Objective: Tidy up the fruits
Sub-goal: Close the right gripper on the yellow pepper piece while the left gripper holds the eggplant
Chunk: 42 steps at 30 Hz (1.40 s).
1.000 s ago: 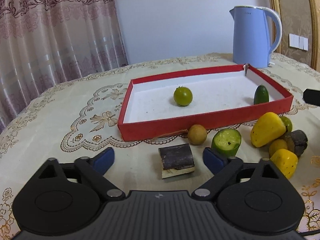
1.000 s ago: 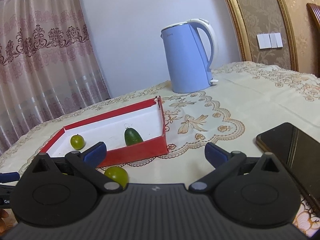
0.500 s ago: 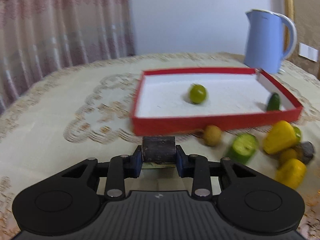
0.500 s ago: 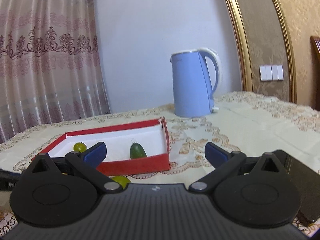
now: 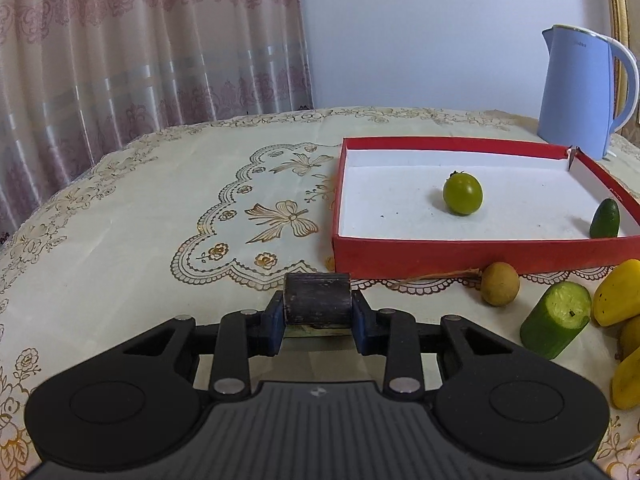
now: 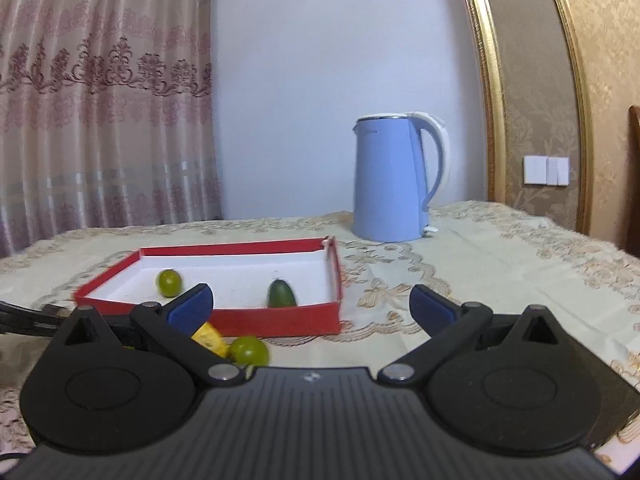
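My left gripper (image 5: 318, 314) is shut on a dark brown block-shaped piece (image 5: 317, 298) and holds it just above the tablecloth, left of the red tray's (image 5: 460, 258) near corner. The tray holds a round green fruit (image 5: 463, 193) and a small dark green fruit (image 5: 605, 218). A small tan round fruit (image 5: 500, 284), a cut green piece (image 5: 558, 320) and yellow fruits (image 5: 618, 294) lie in front of the tray. My right gripper (image 6: 312, 306) is open and empty above the table, with the tray (image 6: 280, 320) ahead of it.
A blue kettle (image 5: 580, 92) stands behind the tray, also in the right wrist view (image 6: 394, 178). A green round fruit (image 6: 249, 351) and a yellow piece (image 6: 208, 339) lie near my right gripper's left finger. Curtains hang behind the table's far left edge.
My left gripper closed on the dark block, lifted it and swung left. My right gripper rose and levelled, staying open.
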{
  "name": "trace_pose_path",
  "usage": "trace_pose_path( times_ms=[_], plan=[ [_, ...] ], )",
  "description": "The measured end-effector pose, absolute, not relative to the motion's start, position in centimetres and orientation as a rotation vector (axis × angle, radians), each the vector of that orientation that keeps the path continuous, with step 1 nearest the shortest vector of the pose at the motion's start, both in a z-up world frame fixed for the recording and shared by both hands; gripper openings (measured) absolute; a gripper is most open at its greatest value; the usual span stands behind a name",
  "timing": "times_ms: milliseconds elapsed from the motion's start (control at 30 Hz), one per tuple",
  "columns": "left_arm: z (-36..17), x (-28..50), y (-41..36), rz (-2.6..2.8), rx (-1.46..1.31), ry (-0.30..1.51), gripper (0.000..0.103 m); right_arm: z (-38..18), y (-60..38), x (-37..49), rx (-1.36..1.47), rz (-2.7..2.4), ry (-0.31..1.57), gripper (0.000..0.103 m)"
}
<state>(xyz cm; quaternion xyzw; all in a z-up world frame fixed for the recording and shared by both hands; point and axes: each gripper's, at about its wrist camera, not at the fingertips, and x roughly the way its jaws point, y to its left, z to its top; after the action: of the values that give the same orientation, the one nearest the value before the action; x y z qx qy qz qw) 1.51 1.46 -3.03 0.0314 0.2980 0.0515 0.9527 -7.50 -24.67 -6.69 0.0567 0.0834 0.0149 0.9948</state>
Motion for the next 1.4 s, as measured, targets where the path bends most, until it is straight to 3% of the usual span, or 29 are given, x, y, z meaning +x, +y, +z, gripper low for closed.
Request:
trace_pose_path(
  times_ms=[133, 267, 433, 500, 567, 733, 1133, 1200, 1267, 1400],
  plan=[
    [-3.1, 1.6, 1.4, 0.100, 0.060, 0.605, 0.032, -6.8, -23.0, -8.7, 0.077, 0.160, 0.180, 0.103],
    [-3.2, 1.7, 1.5, 0.101, 0.063, 0.605, 0.032, -7.0, -21.2, -8.7, 0.033, 0.234, 0.228, 0.084],
    [-3.1, 1.6, 1.5, 0.097, 0.060, 0.605, 0.032, -7.7, -19.3, -8.2, -0.027, 0.277, 0.275, 0.074],
    [-3.1, 1.6, 1.5, 0.097, 0.060, 0.604, 0.032, -7.8, -18.7, -8.3, -0.057, 0.292, 0.284, 0.067],
    [-3.1, 1.6, 1.5, 0.097, 0.060, 0.605, 0.032, -7.9, -18.1, -8.2, -0.071, 0.318, 0.304, 0.053],
    [-3.1, 1.6, 1.5, 0.096, 0.059, 0.605, 0.032, -8.5, -17.3, -7.3, -0.090, 0.315, 0.372, 0.040],
    [-3.1, 1.5, 1.3, 0.091, 0.065, 0.604, 0.032, -9.4, -15.4, -6.1, -0.197, 0.370, 0.462, 0.035],
    [-3.1, 1.5, 1.3, 0.089, 0.061, 0.604, 0.032, -9.3, -15.6, -6.1, -0.184, 0.380, 0.460, 0.033],
    [-3.1, 1.5, 1.3, 0.090, 0.061, 0.604, 0.032, -9.3, -15.7, -6.0, -0.177, 0.376, 0.463, 0.025],
    [-3.1, 1.5, 1.4, 0.089, 0.060, 0.604, 0.032, -9.3, -15.8, -6.2, -0.164, 0.374, 0.455, 0.024]
  ],
)
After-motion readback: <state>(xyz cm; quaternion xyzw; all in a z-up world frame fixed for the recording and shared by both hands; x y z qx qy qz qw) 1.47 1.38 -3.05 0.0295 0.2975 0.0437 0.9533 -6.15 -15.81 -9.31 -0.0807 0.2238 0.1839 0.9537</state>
